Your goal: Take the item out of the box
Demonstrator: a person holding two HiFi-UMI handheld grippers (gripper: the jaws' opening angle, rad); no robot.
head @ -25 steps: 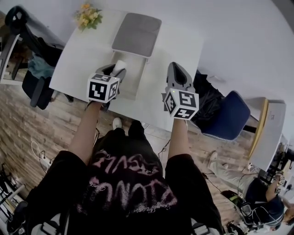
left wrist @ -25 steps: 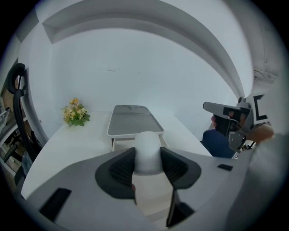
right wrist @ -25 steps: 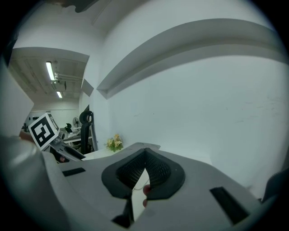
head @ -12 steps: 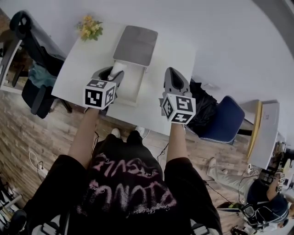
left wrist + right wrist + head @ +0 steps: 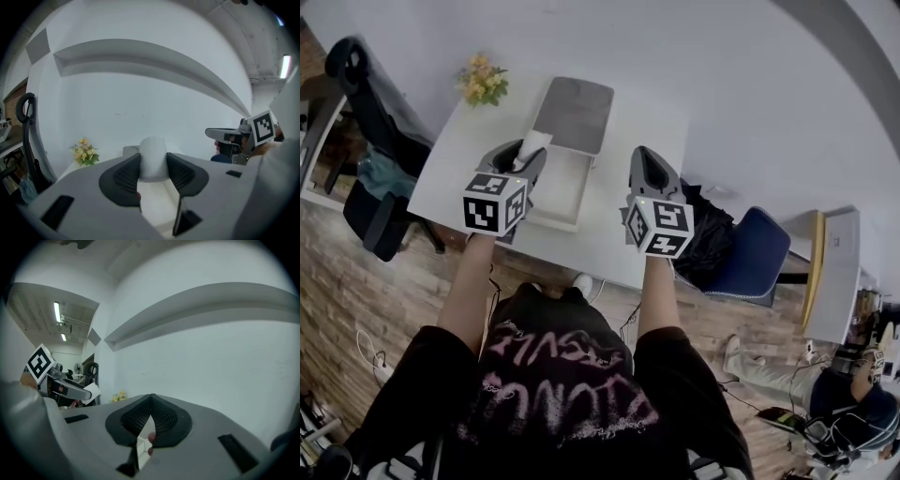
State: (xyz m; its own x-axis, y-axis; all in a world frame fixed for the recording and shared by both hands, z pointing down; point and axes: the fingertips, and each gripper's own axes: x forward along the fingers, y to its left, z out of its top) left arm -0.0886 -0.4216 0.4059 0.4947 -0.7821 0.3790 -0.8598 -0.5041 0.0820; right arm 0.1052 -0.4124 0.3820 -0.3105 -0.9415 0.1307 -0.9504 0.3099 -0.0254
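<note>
White rounded item (image 5: 153,151) sits clamped between the left gripper's (image 5: 153,164) half-open jaws, just above the open white box (image 5: 565,190) on the table (image 5: 450,164). The box's grey lid (image 5: 574,114) lies back on the far side. Right of the box, the right gripper (image 5: 150,401) hangs with jaws pressed together, holding nothing.

Across the person's black T-shirt (image 5: 675,380), pink stylised lettering (image 5: 555,373) is running upside down, too distorted to read; nothing else is showing legible words or numbers.
</note>
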